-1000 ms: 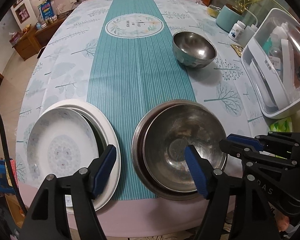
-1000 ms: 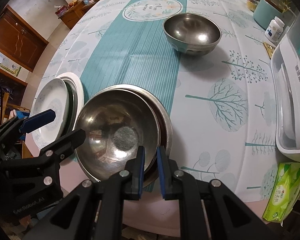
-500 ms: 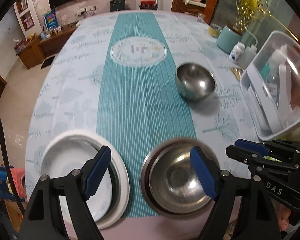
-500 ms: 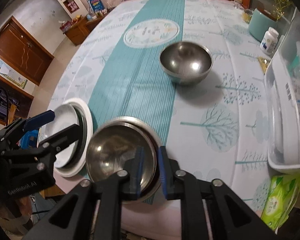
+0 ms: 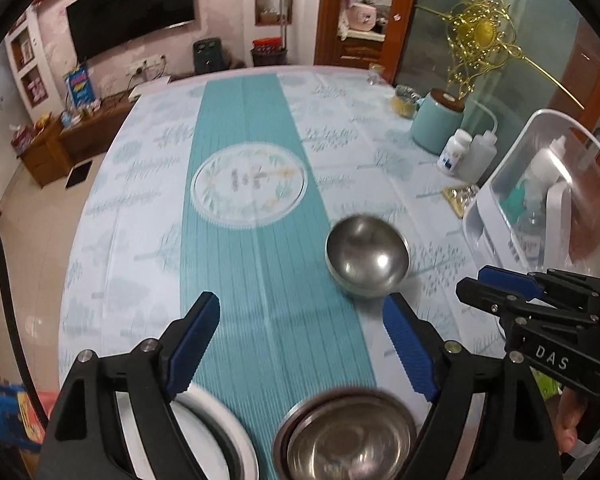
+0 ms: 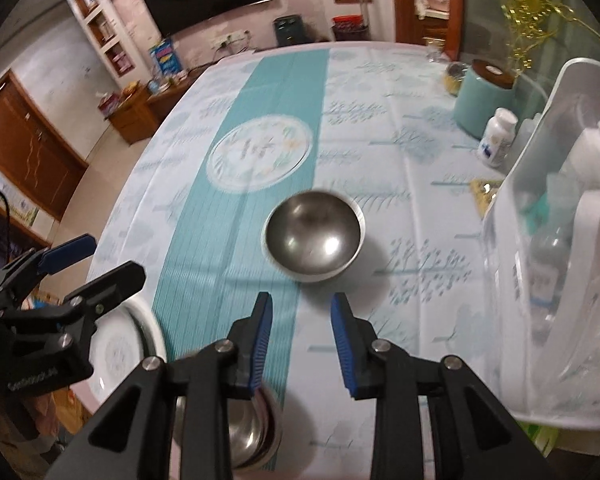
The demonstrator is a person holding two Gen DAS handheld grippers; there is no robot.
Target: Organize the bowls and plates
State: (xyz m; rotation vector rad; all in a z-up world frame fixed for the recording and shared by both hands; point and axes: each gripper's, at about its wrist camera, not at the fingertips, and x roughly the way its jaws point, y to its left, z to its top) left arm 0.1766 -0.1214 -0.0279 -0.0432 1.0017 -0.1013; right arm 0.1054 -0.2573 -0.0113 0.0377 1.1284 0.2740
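A small steel bowl [image 5: 367, 258] [image 6: 314, 236] stands alone on the tablecloth, right of the teal runner. At the near table edge, a steel bowl nests in a wider one [image 5: 348, 440] [image 6: 248, 432]. Stacked white plates [image 5: 220, 432] [image 6: 120, 356] lie to their left. My left gripper [image 5: 302, 344] hangs wide open above the runner, holding nothing. My right gripper [image 6: 300, 320] hovers short of the small bowl. Its jaws are opening and nothing is between them. Each gripper shows in the other's view, the right gripper [image 5: 500, 284] and the left gripper [image 6: 72, 264].
A white storage bin with a clear lid [image 5: 540, 208] [image 6: 560, 240] fills the right side. Behind it stand a teal canister [image 5: 436, 124] and a pill bottle [image 5: 454, 152]. A green tissue pack [image 6: 536, 436] lies at the near right edge.
Both grippers have risen and pulled back from the nested bowls, which slid to the bottom of both views. The right jaws went from nearly shut at the bowl's rim to parted. The left jaws widened.
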